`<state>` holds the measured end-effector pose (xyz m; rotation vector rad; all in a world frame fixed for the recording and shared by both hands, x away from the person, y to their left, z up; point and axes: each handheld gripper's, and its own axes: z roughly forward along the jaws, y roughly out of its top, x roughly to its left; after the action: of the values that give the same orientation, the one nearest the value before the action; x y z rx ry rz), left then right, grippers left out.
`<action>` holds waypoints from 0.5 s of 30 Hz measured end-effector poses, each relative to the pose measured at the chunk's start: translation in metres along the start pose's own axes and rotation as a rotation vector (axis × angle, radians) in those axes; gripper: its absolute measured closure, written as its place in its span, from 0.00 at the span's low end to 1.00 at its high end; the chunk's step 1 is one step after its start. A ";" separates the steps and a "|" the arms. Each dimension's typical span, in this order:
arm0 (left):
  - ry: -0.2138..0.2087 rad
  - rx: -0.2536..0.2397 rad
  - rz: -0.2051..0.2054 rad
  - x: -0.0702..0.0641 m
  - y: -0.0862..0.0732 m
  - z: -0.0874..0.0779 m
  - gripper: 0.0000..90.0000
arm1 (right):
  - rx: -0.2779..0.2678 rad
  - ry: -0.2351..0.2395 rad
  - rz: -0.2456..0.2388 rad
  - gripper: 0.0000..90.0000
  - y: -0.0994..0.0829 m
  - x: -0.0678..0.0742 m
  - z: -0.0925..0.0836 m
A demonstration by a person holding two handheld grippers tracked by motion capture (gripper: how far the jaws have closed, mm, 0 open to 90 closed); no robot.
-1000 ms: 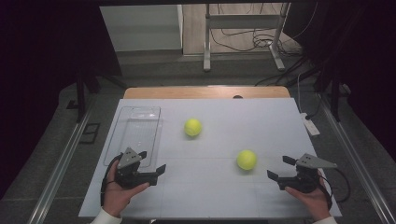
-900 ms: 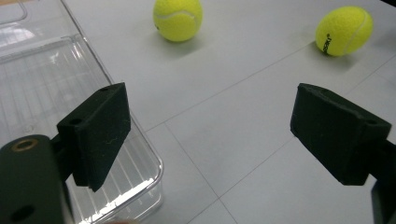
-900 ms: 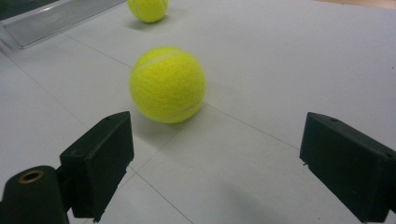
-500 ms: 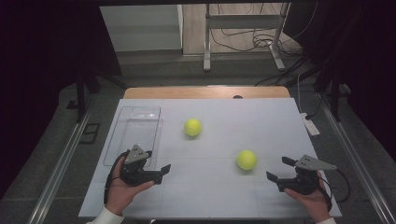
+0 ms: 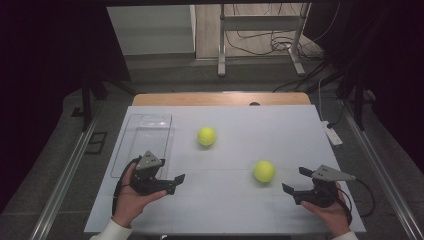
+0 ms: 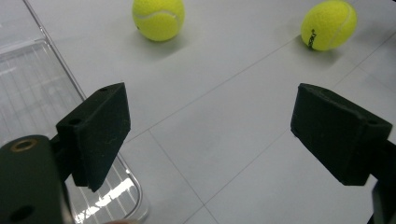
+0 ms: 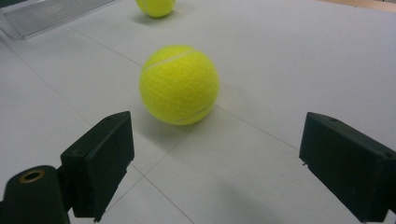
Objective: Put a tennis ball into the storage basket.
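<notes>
A white desk (image 5: pixel 225 210) is seen from above, with two yellow tennis balls lying loose on it and a clear plastic tray (image 5: pixel 145 142) set along its left side. The left gripper (image 5: pixel 170 182) is held low near the tray's front end, its fingers (image 6: pixel 95 133) spread wide with nothing between them. The right gripper (image 5: pixel 296 183) is held near the desk's right front corner, its fingers (image 7: pixel 100 161) likewise spread and empty. The nearer ball (image 5: pixel 264 171) rests just ahead of the right gripper — in the right gripper view it sits framed between the open fingers, not yet touched. The farther ball (image 5: pixel 206 136) lies near the desk's middle, to the right of the tray. The tray appears empty. By the look of it, nothing has been picked up so far — if the balls are meant for the tray, both are left to be gripped and carried over.
</notes>
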<state>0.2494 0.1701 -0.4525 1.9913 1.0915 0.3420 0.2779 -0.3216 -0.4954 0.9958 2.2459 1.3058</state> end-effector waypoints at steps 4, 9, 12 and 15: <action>-0.007 0.007 0.013 -0.003 0.005 0.002 0.14 | 0.000 0.003 -0.006 0.12 0.001 0.001 0.001; -0.013 0.007 0.022 -0.004 0.009 0.007 0.14 | 0.000 0.006 -0.013 0.12 0.002 0.001 0.002; -0.018 0.008 0.024 -0.003 0.012 0.010 0.14 | 0.000 0.007 -0.013 0.12 0.001 0.001 0.001; -0.023 0.016 0.029 -0.003 0.015 0.014 0.14 | 0.000 0.008 -0.014 0.12 0.002 0.001 0.001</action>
<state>0.2646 0.1558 -0.4496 2.0226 1.0549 0.3259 0.2787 -0.3198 -0.4947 0.9750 2.2547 1.3059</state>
